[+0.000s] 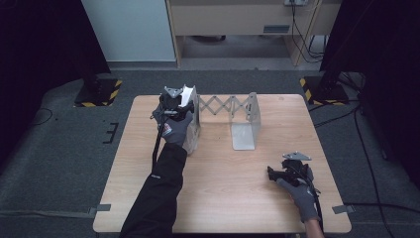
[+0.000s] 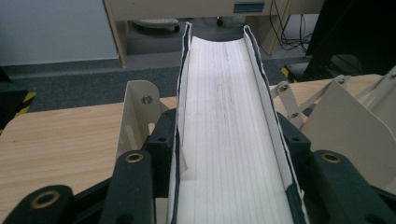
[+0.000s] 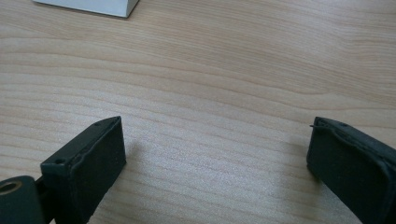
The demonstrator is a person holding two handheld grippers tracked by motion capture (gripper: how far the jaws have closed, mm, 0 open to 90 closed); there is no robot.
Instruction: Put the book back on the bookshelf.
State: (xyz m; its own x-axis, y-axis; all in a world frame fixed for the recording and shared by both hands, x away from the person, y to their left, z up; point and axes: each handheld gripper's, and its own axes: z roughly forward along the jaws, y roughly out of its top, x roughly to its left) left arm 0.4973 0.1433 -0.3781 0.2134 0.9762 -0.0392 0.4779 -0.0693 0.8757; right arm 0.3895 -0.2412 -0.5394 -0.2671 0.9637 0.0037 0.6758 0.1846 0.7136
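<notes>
**Book held at the rack's left end**

While the left gripper [image 1: 174, 105] clamps a thick book [image 2: 229, 121] across its covers, page edges facing the camera, the book stands near the table's far left corner, beside the left plate of an expanding metal book rack [image 1: 233, 110]. Whether it touches the plate is unclear. Near the table's [image 1: 228, 188] near right corner, the right gripper [image 1: 278, 174] rests with jaws spread wide and nothing between them.
</notes>
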